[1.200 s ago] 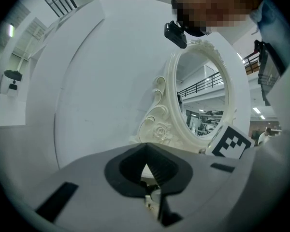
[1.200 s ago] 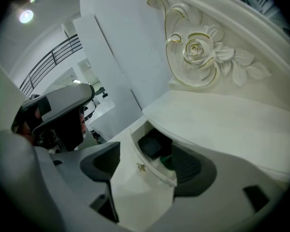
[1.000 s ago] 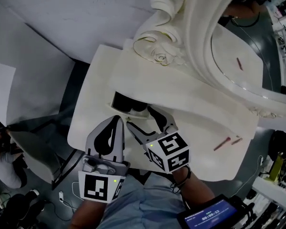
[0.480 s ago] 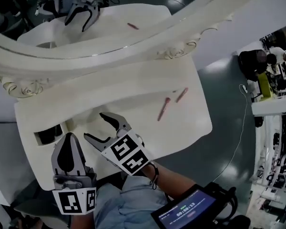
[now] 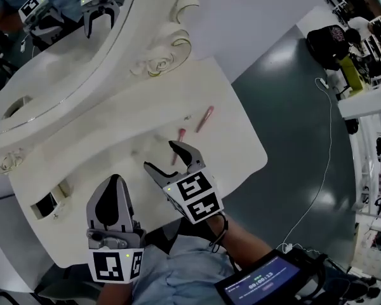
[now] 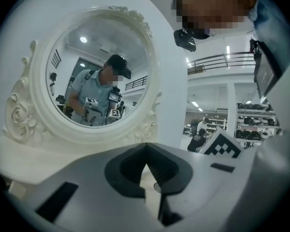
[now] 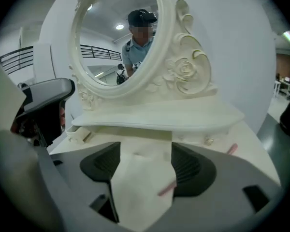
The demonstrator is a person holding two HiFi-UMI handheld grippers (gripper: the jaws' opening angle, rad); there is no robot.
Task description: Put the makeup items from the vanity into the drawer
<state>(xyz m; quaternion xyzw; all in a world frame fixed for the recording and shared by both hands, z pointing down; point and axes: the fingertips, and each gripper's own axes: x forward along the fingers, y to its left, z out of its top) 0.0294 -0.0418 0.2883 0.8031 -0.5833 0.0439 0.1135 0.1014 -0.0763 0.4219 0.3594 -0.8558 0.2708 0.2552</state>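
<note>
Overhead, right gripper near pink stick; its view: stick between parted jaws.

Right gripper: grey jaws apart, nothing clamped, bare cream vanity top showing between them. Slim pink makeup stick lies on it, just beside the right jaw's ribbed black pad; second pink stick lies farther right. Ornate cream oval mirror stands upright behind.

Head view: from above, steeply down on the bench, mirror at 10 o'clock. Both gripper views: low, close over the bench, facing the mirror.
</note>
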